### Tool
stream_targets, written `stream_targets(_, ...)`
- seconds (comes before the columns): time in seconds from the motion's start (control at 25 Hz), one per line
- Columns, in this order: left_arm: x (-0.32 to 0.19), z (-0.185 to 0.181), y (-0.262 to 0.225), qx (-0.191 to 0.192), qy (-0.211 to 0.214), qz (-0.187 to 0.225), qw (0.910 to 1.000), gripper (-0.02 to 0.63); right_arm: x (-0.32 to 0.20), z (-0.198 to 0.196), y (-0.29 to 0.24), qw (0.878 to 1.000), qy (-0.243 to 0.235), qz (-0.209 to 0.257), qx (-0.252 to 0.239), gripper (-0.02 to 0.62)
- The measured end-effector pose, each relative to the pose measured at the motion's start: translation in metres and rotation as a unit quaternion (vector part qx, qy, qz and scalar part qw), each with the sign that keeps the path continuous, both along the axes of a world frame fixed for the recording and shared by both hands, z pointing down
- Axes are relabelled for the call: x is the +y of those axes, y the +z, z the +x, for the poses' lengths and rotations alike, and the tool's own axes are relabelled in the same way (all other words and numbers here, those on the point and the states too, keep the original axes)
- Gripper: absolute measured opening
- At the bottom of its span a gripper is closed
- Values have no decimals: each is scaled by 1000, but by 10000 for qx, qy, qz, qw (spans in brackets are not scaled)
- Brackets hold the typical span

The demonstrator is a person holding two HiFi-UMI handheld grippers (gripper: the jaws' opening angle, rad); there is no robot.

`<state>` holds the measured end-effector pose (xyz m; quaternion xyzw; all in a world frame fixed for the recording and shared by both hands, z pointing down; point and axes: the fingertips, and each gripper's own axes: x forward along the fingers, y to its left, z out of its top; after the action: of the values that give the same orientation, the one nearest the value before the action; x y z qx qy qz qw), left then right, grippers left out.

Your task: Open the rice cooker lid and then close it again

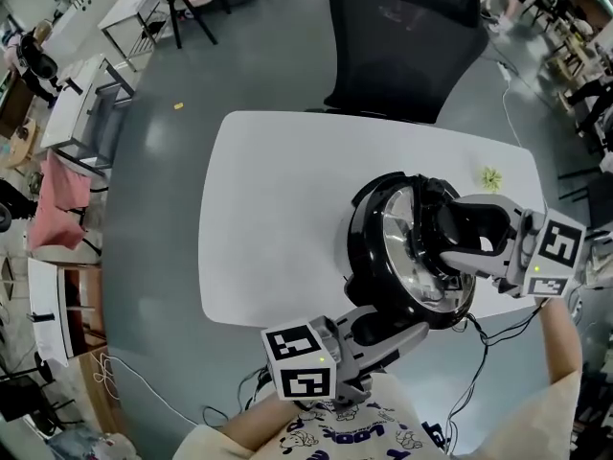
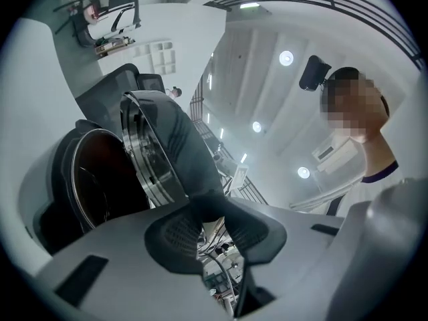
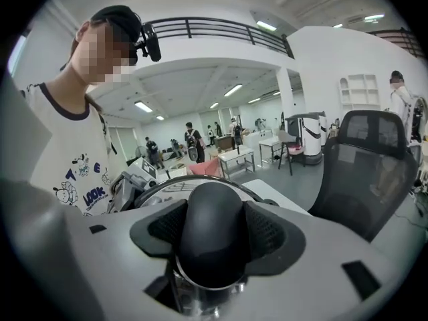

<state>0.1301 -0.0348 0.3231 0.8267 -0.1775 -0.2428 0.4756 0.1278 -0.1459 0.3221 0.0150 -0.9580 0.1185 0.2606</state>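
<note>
The rice cooker (image 1: 369,257) stands on the right half of the white tabletop (image 1: 268,218), close to the near edge and not far from the right one, with its lid (image 1: 407,247) raised and the metal inner plate showing. The right gripper (image 1: 450,252) comes in from the right edge, and its jaws are closed on the lid's rim: in the right gripper view the dark rounded shell of the lid (image 3: 212,206) fills the space between the pads, with the metal ring just beneath. The left gripper (image 1: 388,333) reaches up from the near edge to the cooker's near side. In the left gripper view the lid (image 2: 170,146) stands open beside the dark mouth of the pot, and its shell narrows down into the jaws, which are drawn nearly together on that lower end, leaving only a thin slit below. Left of the cooker and behind it the tabletop lies bare, a broad stretch out to the rounded left corners. A small yellow-green thing (image 1: 491,177) sits near the far right corner, well apart from the cooker. Cables (image 1: 484,338) hang off the near right edge under the right gripper. A black office chair (image 1: 402,46) stands against the far edge, with grey floor around the left side
</note>
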Motion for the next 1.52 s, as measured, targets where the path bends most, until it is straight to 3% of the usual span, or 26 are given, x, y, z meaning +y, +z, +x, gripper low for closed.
stream_targets(0.52,-1,21,20,-144,154,-93,9997,121,3,-2,4,9935,-707,640,626,291)
stream_targets(0.72,-5,35,31,-214,167,-200,9994,127,4,-3,5,9841,-1106,1095,855,291)
stream_targets(0.84,-7,42,36,-244,202,-333,9989,129,5,2,9,9752,-1285,1291,1256,291)
stream_targets(1.12,-9,45,67,-282,205,-673,9971,133,7,-2,34,9630,-1528,1466,1669,291)
stream_targets(1.32,-8,47,80,-493,285,-900,9943,147,10,-5,42,9551,-1658,1629,1839,291)
stream_targets(1.52,3,48,90,-913,583,-707,9916,200,10,-6,49,9541,-1737,1677,1771,291)
